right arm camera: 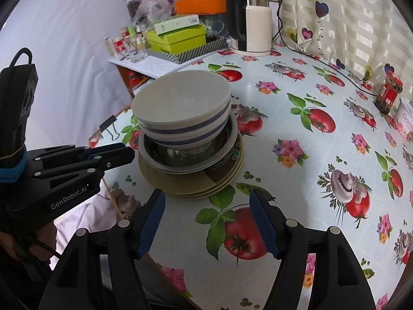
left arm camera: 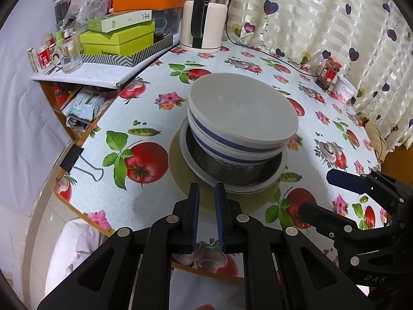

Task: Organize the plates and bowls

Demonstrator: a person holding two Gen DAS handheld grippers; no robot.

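Left wrist view: the left claw (left arm camera: 207, 190), nearly together and empty, hides the near rim of the plates (left arm camera: 178, 170) under stacked bowls (left arm camera: 240, 118) on the surface (left arm camera: 322, 118). Right wrist view: the right claw (right arm camera: 206, 199), apart and empty, hangs just short of the tan plates (right arm camera: 206, 183); blue-banded bowls (right arm camera: 185, 113) lean leftward.

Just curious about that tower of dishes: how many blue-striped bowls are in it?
2 show, nested: the top bowl sits inside the lower bowl, which rests in the metal bowl above the plates. More could be hidden between them.
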